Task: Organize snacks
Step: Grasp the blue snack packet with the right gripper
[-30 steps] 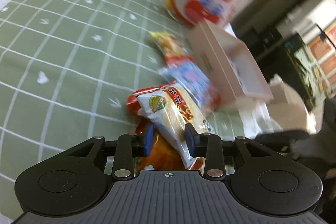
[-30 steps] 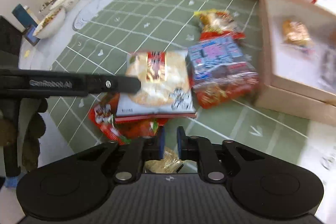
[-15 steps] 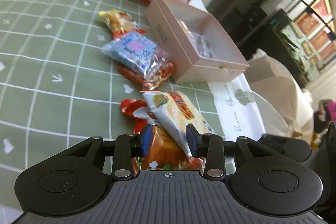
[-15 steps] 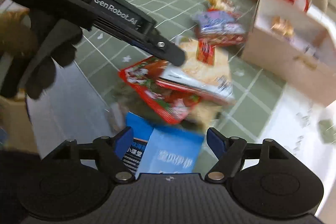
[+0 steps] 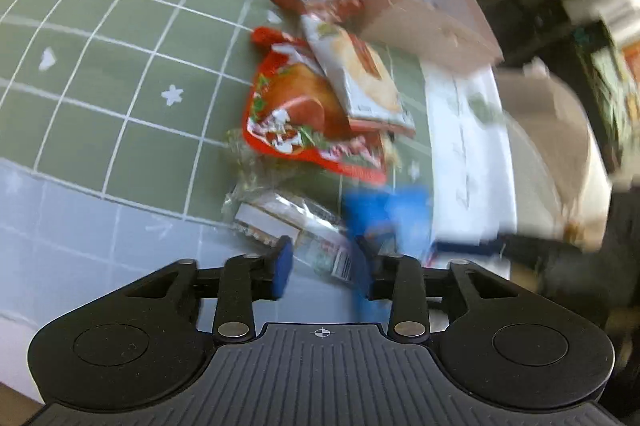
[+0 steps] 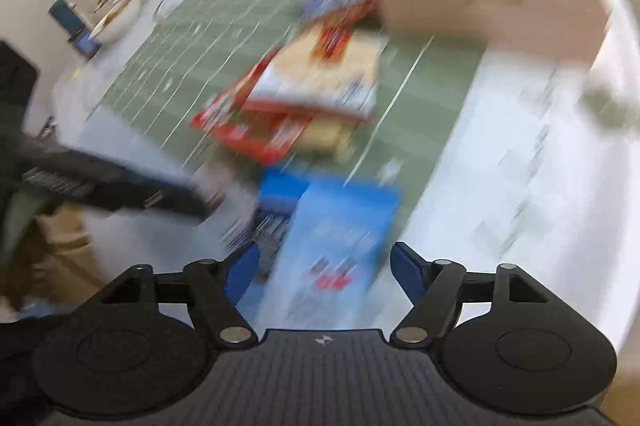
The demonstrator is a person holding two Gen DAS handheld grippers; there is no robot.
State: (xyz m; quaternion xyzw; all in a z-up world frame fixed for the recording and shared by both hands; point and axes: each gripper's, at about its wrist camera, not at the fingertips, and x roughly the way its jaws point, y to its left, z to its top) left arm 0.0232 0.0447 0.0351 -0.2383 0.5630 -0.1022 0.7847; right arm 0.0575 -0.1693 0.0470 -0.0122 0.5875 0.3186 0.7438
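Both frames are blurred. The left gripper point(image 5: 324, 272) is seen with its jaws partly open and nothing between them, over a clear-wrapped packet point(image 5: 280, 222) at the near edge of the tabletop point(image 5: 80, 98). The right gripper point(image 6: 322, 272) is held with its jaws spread wide around the blue packet point(image 6: 340, 226), not yet closed on it. The red bag point(image 5: 296, 114) and the rice-cracker packet point(image 5: 356, 74) are stacked mid-tabletop, just before the pink box point(image 5: 424, 6). The blue packet should be gripped squarely across its width, so that neighbouring wrappers are not dragged.
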